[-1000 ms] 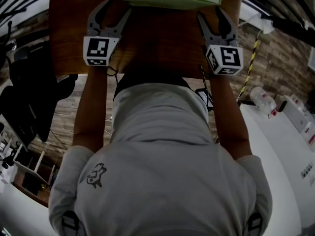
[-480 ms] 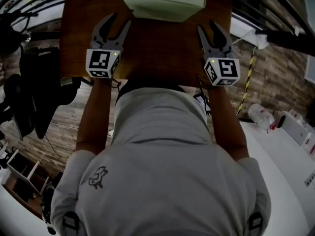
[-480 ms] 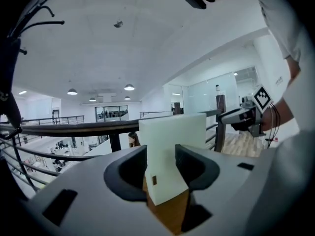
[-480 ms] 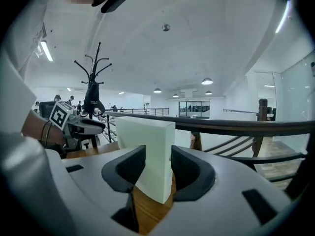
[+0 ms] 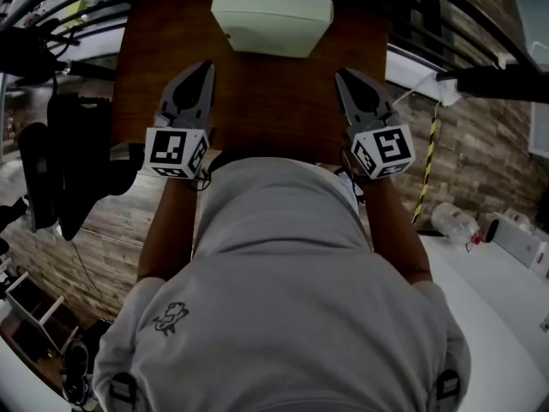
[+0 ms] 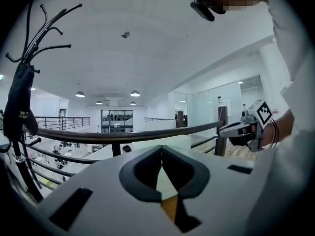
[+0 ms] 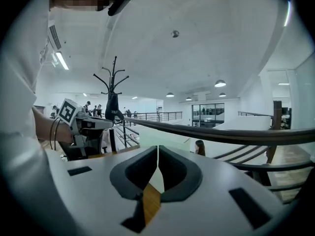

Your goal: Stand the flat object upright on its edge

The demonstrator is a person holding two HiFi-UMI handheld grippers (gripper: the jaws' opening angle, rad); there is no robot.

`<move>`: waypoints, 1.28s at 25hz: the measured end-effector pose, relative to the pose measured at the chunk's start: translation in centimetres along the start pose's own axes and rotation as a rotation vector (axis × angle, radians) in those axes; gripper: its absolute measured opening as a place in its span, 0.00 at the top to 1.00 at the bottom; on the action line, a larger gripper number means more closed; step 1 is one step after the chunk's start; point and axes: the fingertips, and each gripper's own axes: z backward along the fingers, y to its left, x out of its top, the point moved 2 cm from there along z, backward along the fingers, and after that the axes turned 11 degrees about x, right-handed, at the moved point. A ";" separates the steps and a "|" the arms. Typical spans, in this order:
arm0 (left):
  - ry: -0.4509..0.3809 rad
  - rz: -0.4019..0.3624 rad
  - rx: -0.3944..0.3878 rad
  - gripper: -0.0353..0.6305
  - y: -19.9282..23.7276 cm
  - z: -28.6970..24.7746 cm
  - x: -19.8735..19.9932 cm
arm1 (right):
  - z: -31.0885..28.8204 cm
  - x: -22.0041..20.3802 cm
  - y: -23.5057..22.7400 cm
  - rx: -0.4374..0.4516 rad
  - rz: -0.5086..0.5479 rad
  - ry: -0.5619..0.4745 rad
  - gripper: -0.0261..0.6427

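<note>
The flat object point(image 5: 272, 22), a pale green slab, rests at the far end of the brown table point(image 5: 257, 110), and no gripper touches it. My left gripper point(image 5: 206, 65) and right gripper point(image 5: 340, 74) hover nearer the person, well short of it, one on each side. Both have just been closing and are now shut with nothing between the jaws. In the left gripper view the shut tips point(image 6: 161, 149) meet in front of the slab's pale face point(image 6: 179, 142). The right gripper view shows the same: shut tips point(image 7: 157, 149), slab point(image 7: 170, 144) behind.
A coat rack with dark clothing point(image 5: 51, 161) stands left of the table. A dark railing point(image 6: 123, 132) runs behind the table's far edge. A white counter point(image 5: 497, 264) with a bottle point(image 5: 450, 217) is at the right. The person's torso fills the lower head view.
Both grippers have drawn back from the slab's two sides toward the person and risen, and their jaws have gone from wide open to shut. The slab stays at the far end.
</note>
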 end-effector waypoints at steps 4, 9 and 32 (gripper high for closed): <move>-0.008 -0.007 -0.013 0.93 -1.0 2.4 1.3 | 1.6 1.0 0.9 0.031 0.007 -0.016 0.91; 0.020 -0.073 -0.029 0.93 -1.5 3.6 0.8 | 2.1 1.1 1.0 0.032 0.006 -0.010 0.91; -0.037 -0.091 -0.073 0.93 3.0 17.2 1.8 | 2.3 3.8 15.1 0.013 0.051 -0.045 0.91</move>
